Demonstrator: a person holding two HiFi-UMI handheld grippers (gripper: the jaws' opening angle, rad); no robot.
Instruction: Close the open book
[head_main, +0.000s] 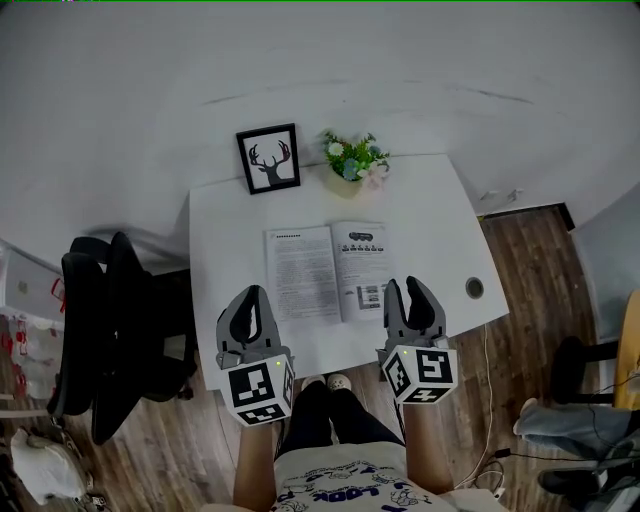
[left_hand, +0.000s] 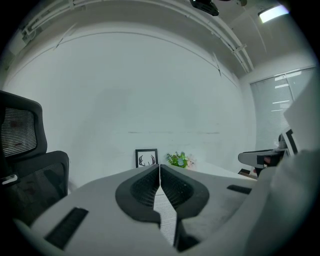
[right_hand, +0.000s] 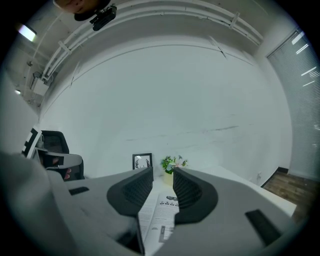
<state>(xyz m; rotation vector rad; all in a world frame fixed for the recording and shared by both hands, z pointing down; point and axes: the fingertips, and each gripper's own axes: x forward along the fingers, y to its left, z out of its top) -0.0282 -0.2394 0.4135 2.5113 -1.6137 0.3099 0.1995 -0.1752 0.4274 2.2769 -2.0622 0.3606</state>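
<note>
An open book (head_main: 325, 270) lies flat in the middle of the white table (head_main: 425, 215), its printed pages facing up. My left gripper (head_main: 250, 302) hovers over the table's near edge, just left of the book. In the left gripper view the left gripper (left_hand: 159, 167) has its tips together, nothing between them, and a strip of page (left_hand: 165, 215) shows below. My right gripper (head_main: 412, 292) hangs at the book's near right corner. In the right gripper view the right gripper (right_hand: 162, 172) stands open and empty, and the book (right_hand: 159, 220) lies below the gap.
A framed deer picture (head_main: 268, 158) and a small potted plant (head_main: 352, 160) stand at the table's far edge. A cable hole (head_main: 474, 288) sits near the right edge. A black office chair (head_main: 110, 320) stands left of the table. The person's legs are at the near edge.
</note>
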